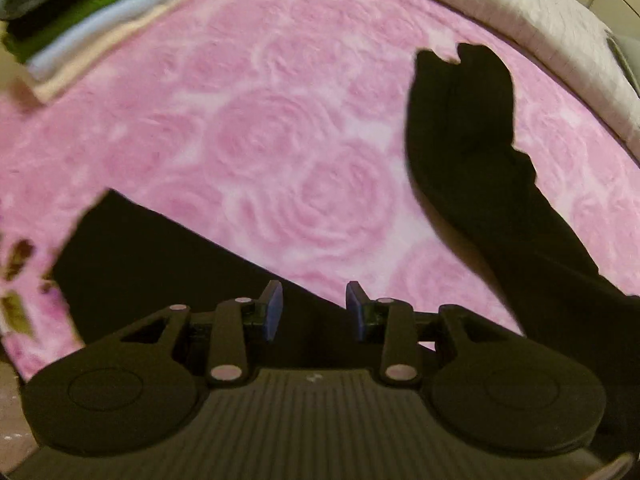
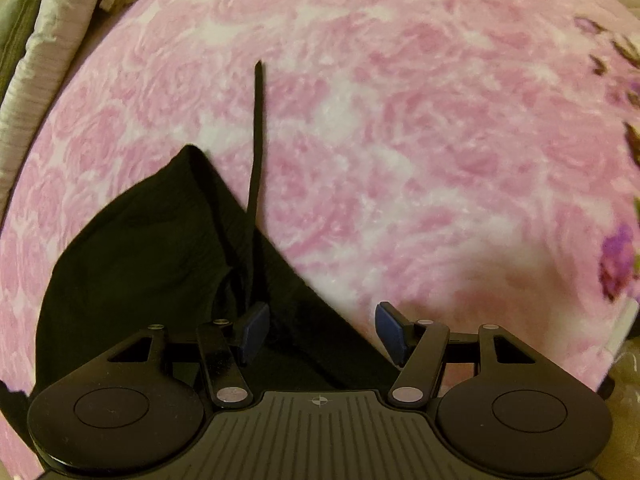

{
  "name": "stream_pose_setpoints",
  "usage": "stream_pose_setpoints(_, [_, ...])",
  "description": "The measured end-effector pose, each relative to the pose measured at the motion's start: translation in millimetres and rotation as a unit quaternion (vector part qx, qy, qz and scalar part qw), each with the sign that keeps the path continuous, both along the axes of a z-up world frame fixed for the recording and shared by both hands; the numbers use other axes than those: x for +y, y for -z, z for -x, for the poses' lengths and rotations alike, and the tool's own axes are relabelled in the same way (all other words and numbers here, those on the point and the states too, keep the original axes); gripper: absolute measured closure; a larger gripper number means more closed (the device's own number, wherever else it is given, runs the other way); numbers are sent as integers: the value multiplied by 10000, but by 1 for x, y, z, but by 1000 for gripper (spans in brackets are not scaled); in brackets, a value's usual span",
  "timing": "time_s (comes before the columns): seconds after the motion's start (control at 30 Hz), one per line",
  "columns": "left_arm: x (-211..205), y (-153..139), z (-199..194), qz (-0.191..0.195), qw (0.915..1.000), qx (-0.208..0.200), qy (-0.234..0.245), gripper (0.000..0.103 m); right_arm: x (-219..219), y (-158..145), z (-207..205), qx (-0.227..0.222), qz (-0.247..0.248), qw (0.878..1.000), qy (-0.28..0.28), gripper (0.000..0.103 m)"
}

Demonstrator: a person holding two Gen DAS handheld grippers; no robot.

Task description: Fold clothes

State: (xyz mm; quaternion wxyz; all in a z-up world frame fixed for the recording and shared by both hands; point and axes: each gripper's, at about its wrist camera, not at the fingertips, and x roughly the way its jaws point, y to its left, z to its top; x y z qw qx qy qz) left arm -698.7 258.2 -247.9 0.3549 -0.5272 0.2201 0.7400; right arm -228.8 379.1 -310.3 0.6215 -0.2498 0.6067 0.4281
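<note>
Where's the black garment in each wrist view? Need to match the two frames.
Left wrist: black garment runs from lower left behind the open left gripper and rises up the right side.
Right wrist: black garment fills lower left, with a thin black strap reaching up; the open right gripper sits over its edge.
Shared landmark: pink rose-print bedspread.

Pink rose-patterned blanket [image 1: 280, 140] spread wide, bordered by a pale quilted cover [image 1: 540, 12] and a green pillow [image 2: 16, 28]
</note>
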Motion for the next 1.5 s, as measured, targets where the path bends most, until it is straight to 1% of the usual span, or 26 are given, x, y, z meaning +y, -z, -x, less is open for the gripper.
stream_pose_setpoints(0.1, [36,12,4,-226,9986,-234,426,72,-10,-8,9,-102,-57,9998,147,41])
stream_pose_setpoints(0.2, [65,25,25,-498,9948,-640,610,71,-22,-12,24,-114,-140,9994,295,41])
stream_pose_setpoints(0.37, [135,53,67,-893,9867,-1086,816,70,-26,-10,60,-122,-389,9976,566,41])
stream_pose_setpoints(0.47, [171,64,87,-1042,9825,-999,1175,70,-18,-9,82,-55,-585,9961,658,41])
stream_pose_setpoints(0.57, [209,75,102,-1113,9801,-878,1388,69,2,-14,104,36,-795,9952,565,41])
stream_pose_setpoints(0.67, [242,88,115,-1126,9818,-720,1352,68,20,-21,127,49,-969,9948,323,41])
stream_pose_setpoints(0.73, [259,99,122,-1135,9826,-796,1238,68,29,-23,140,61,-1023,9945,219,41])
stream_pose_setpoints(0.8, [271,106,126,-1191,9822,-794,1216,71,33,-23,150,83,-1007,9947,191,41])
stream_pose_setpoints(0.83, [275,108,126,-1233,9815,-753,1254,79,34,-21,153,93,-991,9948,198,41])
stream_pose_setpoints(0.87, [274,106,124,-1251,9803,-644,1387,90,35,-20,156,97,-956,9952,201,41])
stream_pose_setpoints(0.9, [272,102,123,-1294,9789,-515,1495,93,36,-19,159,102,-921,9955,203,41])
stream_pose_setpoints(0.93, [260,91,127,-1497,9779,-262,1438,93,38,-18,162,106,-887,9958,205,41])
stream_pose_setpoints(1.0, [234,67,136,-1884,9731,234,1307,93,42,-18,166,93,-865,9961,154,41])
stream_pose_setpoints(1.07, [196,49,154,-2101,9711,571,978,93,47,-19,171,109,-911,9957,89,41])
stream_pose_setpoints(1.13, [160,34,171,-2274,9674,894,672,93,51,-18,176,131,-933,9955,28,41])
stream_pose_setpoints(1.2, [134,47,180,-1904,9737,1021,718,92,54,-12,183,203,-879,9959,-18,41])
stream_pose_setpoints(1.27, [124,77,182,-1329,9814,1065,886,91,53,-4,192,295,-807,9963,-64,41])
stream_pose_setpoints(1.37, [121,112,170,-976,9733,1564,1367,87,48,3,201,393,-707,9966,-174,41])
stream_pose_setpoints(1.4, [124,112,167,-943,9707,1697,1419,86,45,4,204,412,-673,9966,-223,41])
stream_pose_setpoints(1.43, [127,109,168,-966,9726,1664,1305,86,40,1,203,419,-674,9964,-283,41])
stream_pose_setpoints(1.5, [125,99,178,-1137,9775,1451,1022,84,28,-8,196,400,-779,9954,-398,41])
